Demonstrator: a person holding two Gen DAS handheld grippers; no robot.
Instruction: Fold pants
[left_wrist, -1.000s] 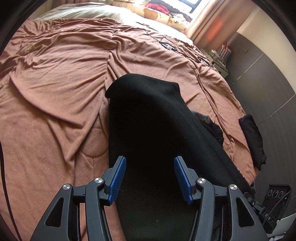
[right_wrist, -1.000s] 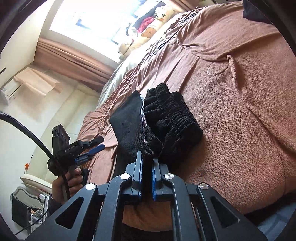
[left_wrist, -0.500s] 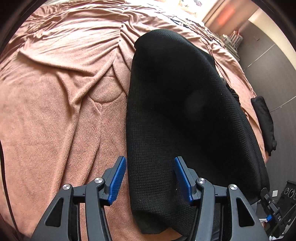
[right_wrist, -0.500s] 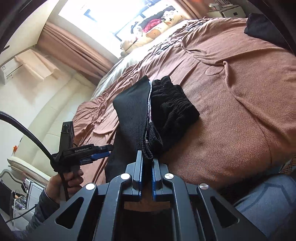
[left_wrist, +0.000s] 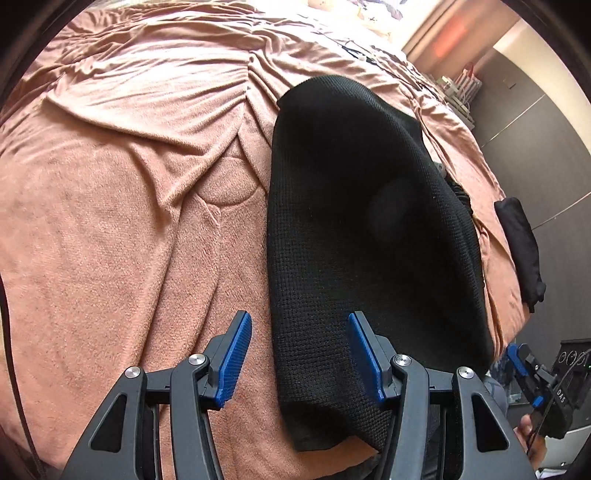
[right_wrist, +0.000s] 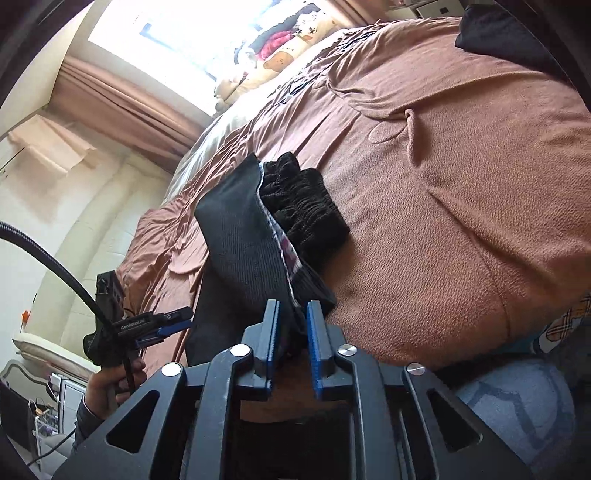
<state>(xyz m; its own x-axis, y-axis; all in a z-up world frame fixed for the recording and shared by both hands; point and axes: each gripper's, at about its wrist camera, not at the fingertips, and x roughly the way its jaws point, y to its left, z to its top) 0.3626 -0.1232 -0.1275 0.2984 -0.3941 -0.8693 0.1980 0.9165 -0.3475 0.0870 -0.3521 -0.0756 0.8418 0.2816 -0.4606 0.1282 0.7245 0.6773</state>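
Right gripper (right_wrist: 291, 334), clamped on the pants (right_wrist: 251, 243) a second ago, now opening with fabric between; left gripper (left_wrist: 299, 354) wide, empty: fold laid on the bed (left_wrist: 110, 221).

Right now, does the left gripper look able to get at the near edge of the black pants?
Probably yes: the left gripper stands open above the black pants, with nothing between them.
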